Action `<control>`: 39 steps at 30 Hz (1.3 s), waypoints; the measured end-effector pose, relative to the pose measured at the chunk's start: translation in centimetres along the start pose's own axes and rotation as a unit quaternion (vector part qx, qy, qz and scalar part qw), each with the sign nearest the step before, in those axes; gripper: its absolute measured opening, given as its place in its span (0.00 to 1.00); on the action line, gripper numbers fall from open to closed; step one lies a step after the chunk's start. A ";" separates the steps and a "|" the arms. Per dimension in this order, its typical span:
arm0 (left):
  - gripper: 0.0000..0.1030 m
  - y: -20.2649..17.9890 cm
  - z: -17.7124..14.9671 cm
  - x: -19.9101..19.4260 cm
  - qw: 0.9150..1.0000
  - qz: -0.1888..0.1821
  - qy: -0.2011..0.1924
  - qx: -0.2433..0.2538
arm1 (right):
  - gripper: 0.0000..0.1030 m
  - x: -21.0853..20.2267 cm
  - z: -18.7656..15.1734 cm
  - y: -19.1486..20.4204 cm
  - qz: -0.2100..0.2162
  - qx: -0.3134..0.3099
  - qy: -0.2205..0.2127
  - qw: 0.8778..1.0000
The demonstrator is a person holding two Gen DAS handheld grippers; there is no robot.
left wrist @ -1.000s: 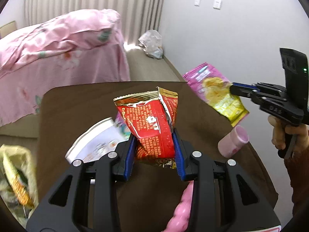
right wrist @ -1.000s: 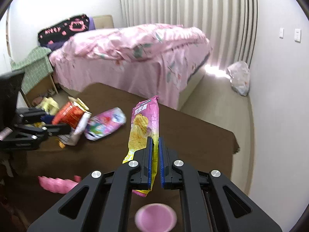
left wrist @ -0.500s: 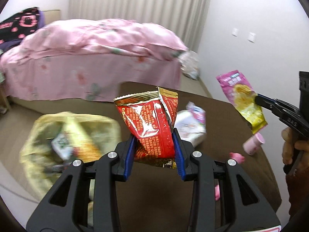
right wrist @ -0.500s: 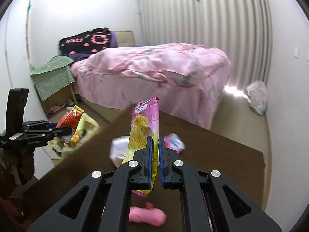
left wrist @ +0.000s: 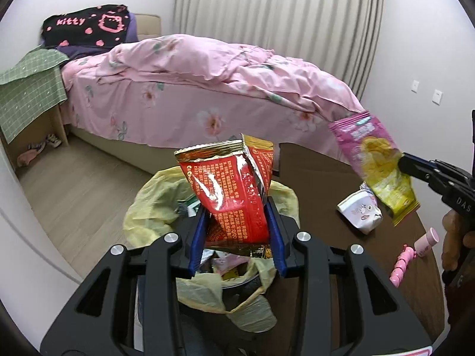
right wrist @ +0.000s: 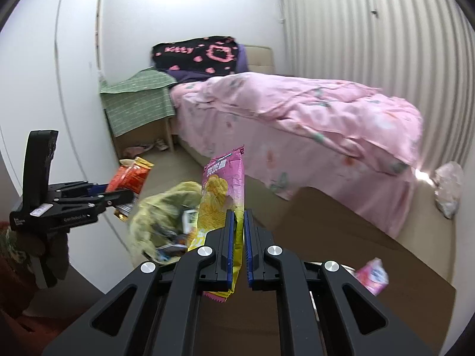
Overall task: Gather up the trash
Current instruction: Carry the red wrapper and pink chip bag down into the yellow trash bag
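A: Trash status? Red snack wrapper (left wrist: pixel 234 195) is clamped in the left gripper (left wrist: pixel 237 222), hanging right above the bin w/ yellow liner (left wrist: pixel 154 201), which sits just below and ahead of the jaws. Not dropped yet.

B: And the R side?

A: Right gripper (right wrist: pixel 237 237) is pinched tight on the pink-yellow chip bag (right wrist: pixel 222 195); bag stands up between the jaws. Bin is ahead-left and lower from it, so near but not over the opening, imo.

B: Bin contents?

A: Some wrappers already inside, can't ID them, blurry. So part of the job is done.

B: What's left?

A: On the brown table (left wrist: pixel 326 172), to the right of the left gripper: white-pink packet (left wrist: pixel 360 212), small pink cup (left wrist: pixel 427 241) on its side, pink toy-ish thing (left wrist: pixel 400 264). Whether the last two count as trash, can't tell. Est: two pcs in hand to release, then at least one more pickup. White bag (right wrist: pixel 448 188) on the floor far right of the R gripper, unclear if in scope.
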State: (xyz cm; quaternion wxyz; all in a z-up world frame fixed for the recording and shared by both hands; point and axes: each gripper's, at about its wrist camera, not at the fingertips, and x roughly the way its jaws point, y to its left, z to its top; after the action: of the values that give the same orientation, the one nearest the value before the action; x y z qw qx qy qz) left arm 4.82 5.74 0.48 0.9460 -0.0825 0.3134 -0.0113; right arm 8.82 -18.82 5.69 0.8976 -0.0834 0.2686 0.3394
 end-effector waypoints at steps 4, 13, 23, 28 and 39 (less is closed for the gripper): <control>0.34 1.2 -0.3 0.1 1.000 0.000 0.000 -0.012 | 0.07 1.5 0.3 1.6 0.013 -0.010 0.009 1.000; 0.34 2.9 -1.4 1.8 0.999 0.000 0.013 -0.052 | 0.07 5.3 -0.1 1.7 0.017 0.011 0.035 0.999; 0.34 4.7 -3.2 7.1 0.993 0.016 0.050 -0.103 | 0.07 16.1 -1.7 0.2 0.034 0.048 0.140 0.988; 0.34 5.6 -3.7 8.9 0.991 0.034 0.060 -0.116 | 0.07 22.9 -3.1 2.1 0.071 0.047 0.214 0.973; 0.34 6.1 -4.7 12.0 0.987 0.033 0.091 -0.131 | 0.07 22.4 -3.4 1.3 0.060 0.076 0.194 0.976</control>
State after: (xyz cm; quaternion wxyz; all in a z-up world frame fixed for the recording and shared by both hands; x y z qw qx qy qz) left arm 11.45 10.17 -11.33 0.8942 -0.1943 0.3998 0.0537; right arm 20.54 -6.30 -9.23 0.8100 -0.0626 0.4674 0.3486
